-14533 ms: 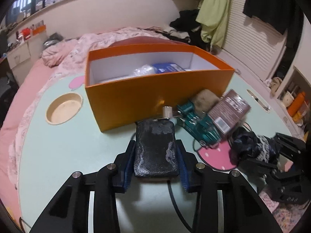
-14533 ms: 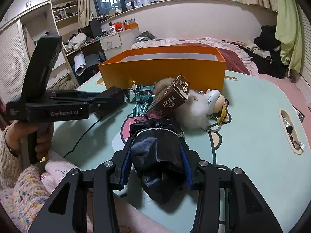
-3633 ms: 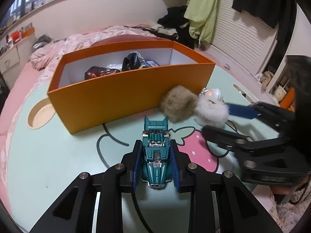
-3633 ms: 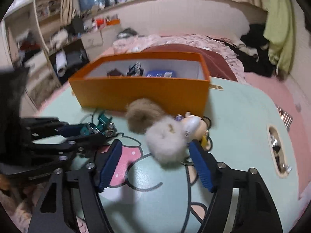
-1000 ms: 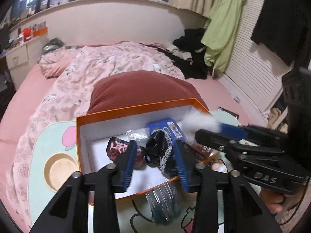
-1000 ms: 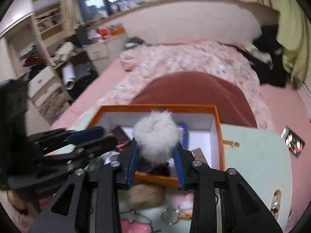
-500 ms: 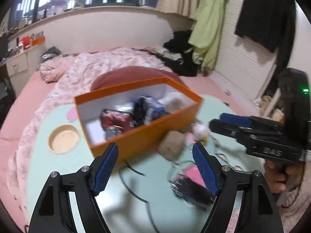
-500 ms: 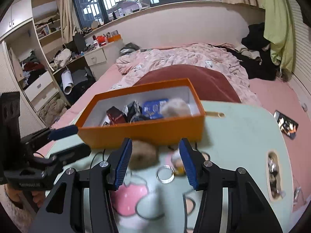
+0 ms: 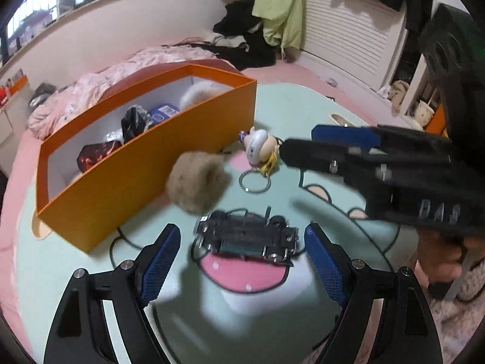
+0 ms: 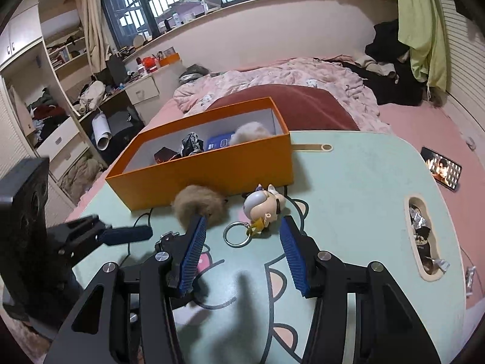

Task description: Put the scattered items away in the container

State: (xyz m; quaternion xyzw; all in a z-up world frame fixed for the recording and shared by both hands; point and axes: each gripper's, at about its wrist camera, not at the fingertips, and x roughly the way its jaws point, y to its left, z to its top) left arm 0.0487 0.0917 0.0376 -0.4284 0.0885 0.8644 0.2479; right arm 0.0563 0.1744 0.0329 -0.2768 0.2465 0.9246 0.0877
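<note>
With our left gripper (image 9: 242, 261) opening, nothing pinched, over the flipped toy car (image 9: 245, 238) on the table (image 9: 348, 112), and right gripper (image 10: 242, 253) parted, empty, by the doll keychain (image 10: 260, 209), both outside the orange box (image 9: 145, 157), we risk clashing w/ each other or wheels skidding off the pads.

There is one orange box (image 9: 145, 163) on the green surface (image 10: 357, 188). Inside the box I count four things: one dark red packet (image 9: 95, 154), one black crinkly bag (image 9: 133, 121), one blue packet (image 9: 162, 111) and one white fluffy ball (image 9: 198, 92). Outside the box there are three things: one brown fluffy ball (image 9: 197, 179), one little doll on a key ring (image 10: 265, 206) and one toy car (image 9: 245, 238) lying upside down. There are two tools, one left tool (image 9: 242, 261) and one right tool (image 10: 242, 251).
</note>
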